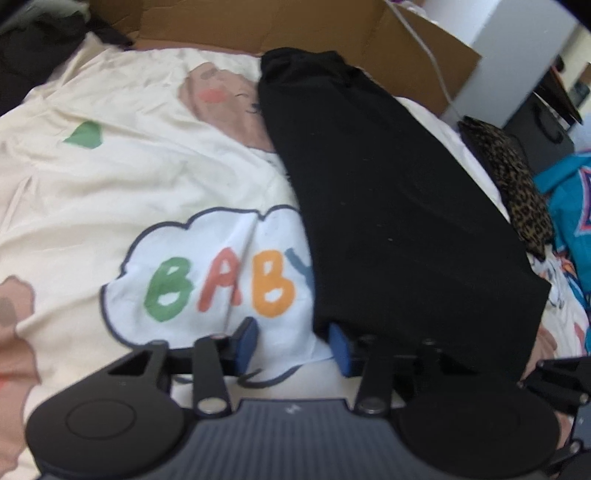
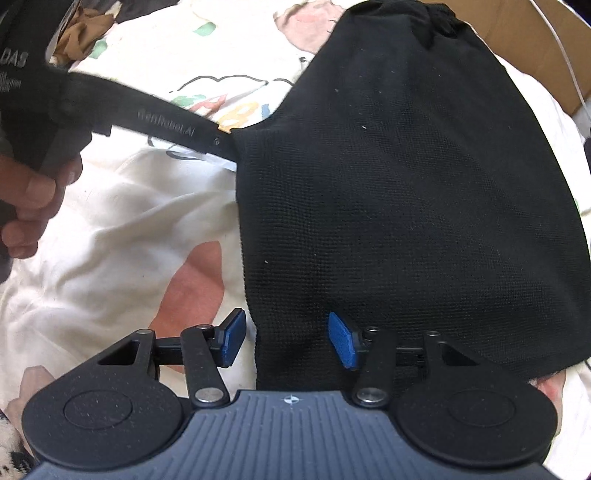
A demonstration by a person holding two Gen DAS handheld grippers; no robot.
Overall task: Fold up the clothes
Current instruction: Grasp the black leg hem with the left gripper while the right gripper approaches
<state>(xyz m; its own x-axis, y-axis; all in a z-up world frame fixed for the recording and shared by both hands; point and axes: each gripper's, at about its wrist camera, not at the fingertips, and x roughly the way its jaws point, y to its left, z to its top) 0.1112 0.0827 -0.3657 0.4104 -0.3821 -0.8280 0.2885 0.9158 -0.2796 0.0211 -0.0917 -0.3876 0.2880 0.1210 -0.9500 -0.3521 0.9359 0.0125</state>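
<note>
A black knit garment (image 1: 388,206) lies folded lengthwise on a cream bed sheet (image 1: 110,166) printed with "BABY". My left gripper (image 1: 293,345) stands at its near left corner, jaws apart. Bare sheet shows between the blue pads (image 1: 247,343), and the cloth's edge drapes over the right one. In the right wrist view the same garment (image 2: 406,184) fills the middle. My right gripper (image 2: 287,339) straddles its near edge, a strip of black cloth between the pads (image 2: 232,338), which do not press on it. A hand (image 2: 29,199) holds the left gripper, whose finger (image 2: 166,122) reaches the garment's left corner.
Brown cardboard (image 1: 295,26) stands behind the bed with a white cable (image 1: 424,40) across it. A leopard-print cloth (image 1: 513,181) and teal fabric (image 1: 569,206) lie right of the garment. Dark clothes (image 1: 29,44) are piled at the far left.
</note>
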